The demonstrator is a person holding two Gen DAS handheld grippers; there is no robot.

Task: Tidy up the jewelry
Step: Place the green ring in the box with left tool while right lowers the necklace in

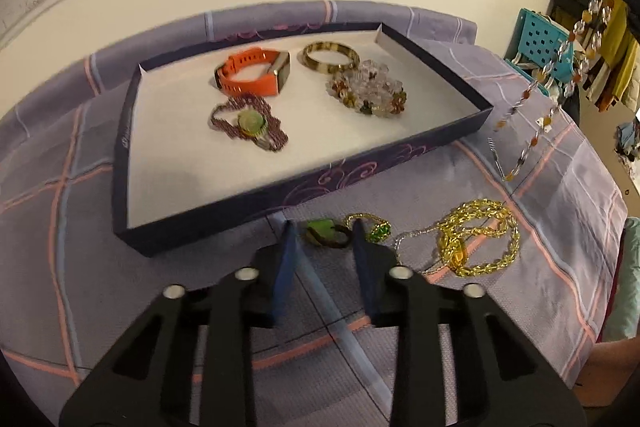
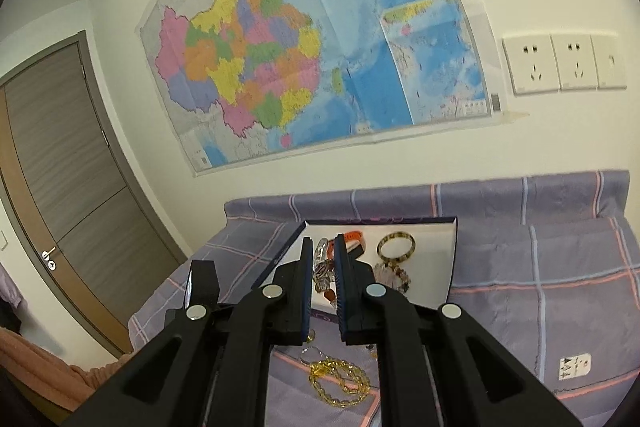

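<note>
A dark shallow tray [image 1: 120,163] on the plaid cloth holds an orange watch [image 1: 250,73], a tortoiseshell bangle [image 1: 330,55], a clear bead bracelet [image 1: 370,93] and a purple bead piece with a green stone [image 1: 250,123]. My left gripper [image 1: 324,231] is open, low over the cloth, its tips either side of a green stone ring [image 1: 324,231]. A gold chain [image 1: 478,237] lies to its right. My right gripper [image 2: 323,247] is shut on a clear and amber bead necklace [image 2: 322,269], which hangs in the air at the right of the left wrist view [image 1: 560,67].
The tray [image 2: 452,251] sits near the wall with a map [image 2: 312,27] and sockets [image 2: 560,67]. The gold chain also shows below the right gripper [image 2: 338,383]. A blue basket [image 1: 540,43] and hanging clothes stand at the right. A door [image 2: 60,167] is at the left.
</note>
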